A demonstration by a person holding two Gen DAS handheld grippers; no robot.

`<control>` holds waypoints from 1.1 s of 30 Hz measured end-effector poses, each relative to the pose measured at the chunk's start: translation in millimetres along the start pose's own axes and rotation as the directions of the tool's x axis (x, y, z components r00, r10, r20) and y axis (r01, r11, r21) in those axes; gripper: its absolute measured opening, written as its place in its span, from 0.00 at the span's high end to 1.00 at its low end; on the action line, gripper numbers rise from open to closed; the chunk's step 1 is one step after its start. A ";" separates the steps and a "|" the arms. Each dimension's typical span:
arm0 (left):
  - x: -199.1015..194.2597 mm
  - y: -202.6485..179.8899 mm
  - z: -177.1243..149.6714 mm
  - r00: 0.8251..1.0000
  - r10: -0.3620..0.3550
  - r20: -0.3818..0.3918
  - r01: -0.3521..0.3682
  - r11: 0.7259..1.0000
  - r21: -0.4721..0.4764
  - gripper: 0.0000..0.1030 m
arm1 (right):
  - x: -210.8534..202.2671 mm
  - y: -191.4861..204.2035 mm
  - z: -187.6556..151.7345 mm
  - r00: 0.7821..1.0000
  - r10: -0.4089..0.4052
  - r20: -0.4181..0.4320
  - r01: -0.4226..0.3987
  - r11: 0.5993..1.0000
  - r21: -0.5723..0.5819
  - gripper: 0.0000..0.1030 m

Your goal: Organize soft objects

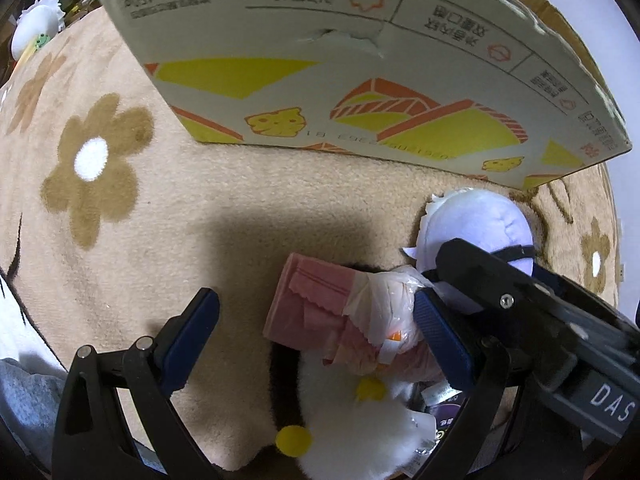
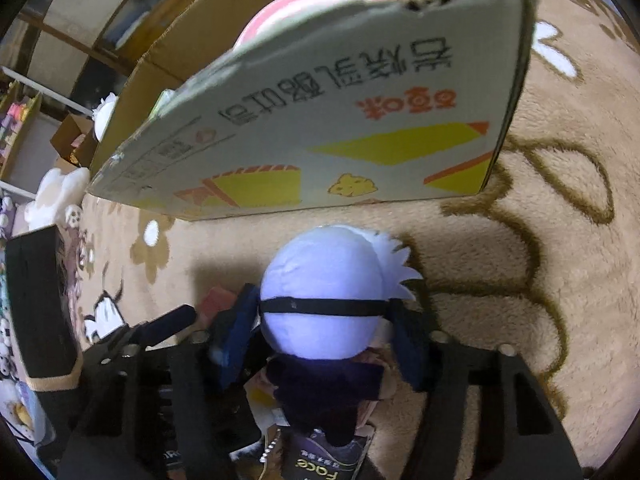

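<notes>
Presently, right claw: half closed around the head of the plush doll, one blue pad against each side at the level of the black blindfold; pointing steeply down.
Left claw: wide, pointing steeply down, with the pink packet between its fingers; right-hand pad touching the packet's wrapped end, left-hand pad well clear of it.
Plush doll: white spiky hair, pale round head, dark body; lying on the rug just in front of the cardboard box, head towards the box, not touching it.
Pink packet: folded pink material, partly in clear plastic wrap, lying just beside the doll and overlapping a white plush with yellow spots.
Cardboard box: white printed side with yellow and orange shapes, standing on the rug, open at the top; something pink and white showing inside, too little seen to name.
Rug: beige and fluffy, brown flowers with white centres.
Under the doll's body: a dark printed pack, partly hidden.
Far off: another white plush at the rug's edge, left of the box in the left wrist view.
</notes>
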State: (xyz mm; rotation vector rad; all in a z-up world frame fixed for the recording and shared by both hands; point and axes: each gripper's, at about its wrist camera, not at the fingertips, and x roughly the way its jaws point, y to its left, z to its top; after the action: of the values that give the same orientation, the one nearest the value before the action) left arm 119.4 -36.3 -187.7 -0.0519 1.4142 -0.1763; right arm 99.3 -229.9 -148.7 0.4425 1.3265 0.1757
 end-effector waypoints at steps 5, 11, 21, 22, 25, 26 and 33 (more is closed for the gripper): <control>-0.1 6.2 0.5 0.999 -0.026 -0.021 0.025 0.999 -0.022 0.08 | -3.4 -2.2 1.5 1.000 -0.006 0.014 0.006 1.000 0.009 0.41; 5.3 -1.3 4.5 1.000 -0.023 0.003 0.023 0.999 -0.028 0.17 | -19.7 -7.5 6.8 0.994 -0.075 0.075 0.075 0.997 0.001 0.42; 0.5 -23.8 7.8 0.991 0.032 0.129 -0.034 0.999 0.013 0.72 | -31.6 -10.0 9.8 0.993 -0.061 0.097 0.060 0.998 0.006 0.42; 0.1 -24.0 8.4 0.991 0.030 0.130 -0.033 0.999 0.014 0.72 | -32.8 -9.3 9.8 0.993 -0.062 0.100 0.062 0.998 0.001 0.42; -3.3 -24.7 12.2 0.990 0.036 0.138 -0.040 0.999 0.025 0.74 | -37.8 -10.8 10.1 0.992 -0.061 0.109 0.062 0.998 -0.004 0.42; -4.0 -27.4 12.8 0.988 0.046 0.146 -0.052 0.998 0.037 0.77 | -38.5 -11.4 10.0 0.992 -0.059 0.111 0.060 0.998 -0.002 0.42; -12.2 -25.0 22.2 0.986 0.040 0.161 -0.049 0.998 0.049 1.00 | -51.4 -17.3 8.6 0.990 -0.049 0.132 0.048 0.999 0.012 0.42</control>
State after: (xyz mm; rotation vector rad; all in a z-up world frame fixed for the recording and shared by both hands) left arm 137.2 -60.7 -168.8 0.0086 1.2487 -0.1686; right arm 92.9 -266.4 -108.2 0.4222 1.2068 0.0986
